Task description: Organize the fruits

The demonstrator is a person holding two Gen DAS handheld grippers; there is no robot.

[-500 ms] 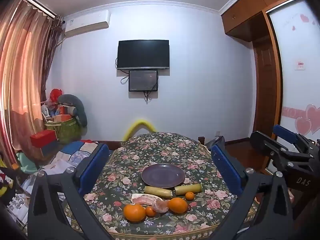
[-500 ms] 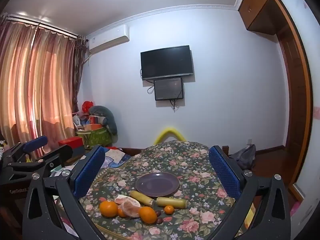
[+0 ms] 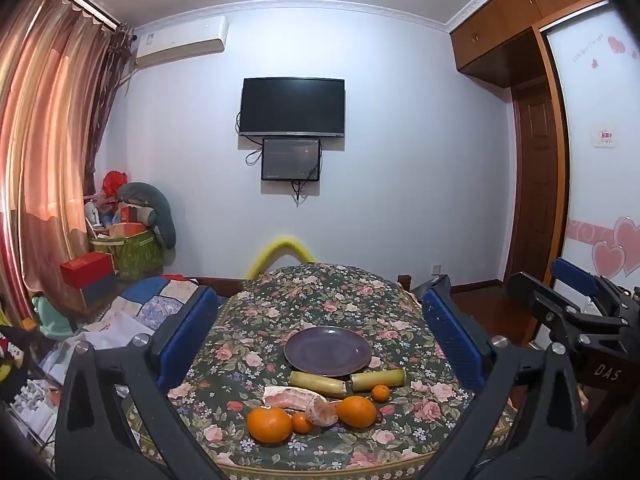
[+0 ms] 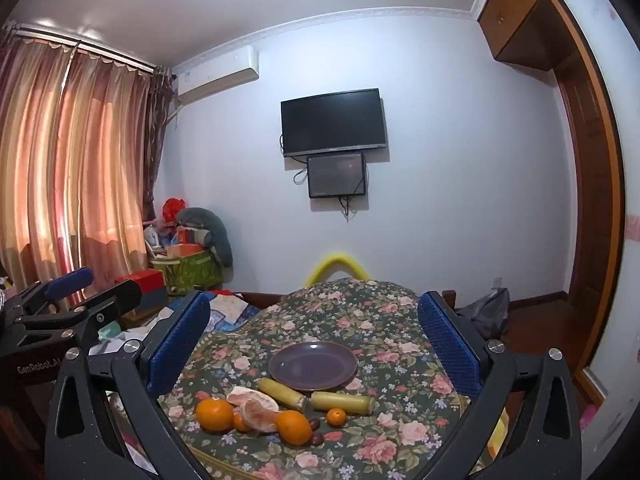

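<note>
Both claws spread, holding nothing: left claw (image 3: pixel 320 328), right claw (image 4: pixel 314 330). Fruits sit on counter (image 3: pixel 256 320) beside empty plate (image 3: pixel 328 350). Suggest: take nearest orange (image 3: pixel 269 424) first, straddle widest part.

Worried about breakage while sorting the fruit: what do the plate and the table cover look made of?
The plate looks like glazed ceramic, possibly melamine: dark purple, smooth, with a faint sheen along its rim. The table cover looks like printed woven fabric: matte floral pattern, draping softly over the edges.

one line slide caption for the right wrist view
Open right gripper faces an empty plate with oranges on a floral table.
</note>
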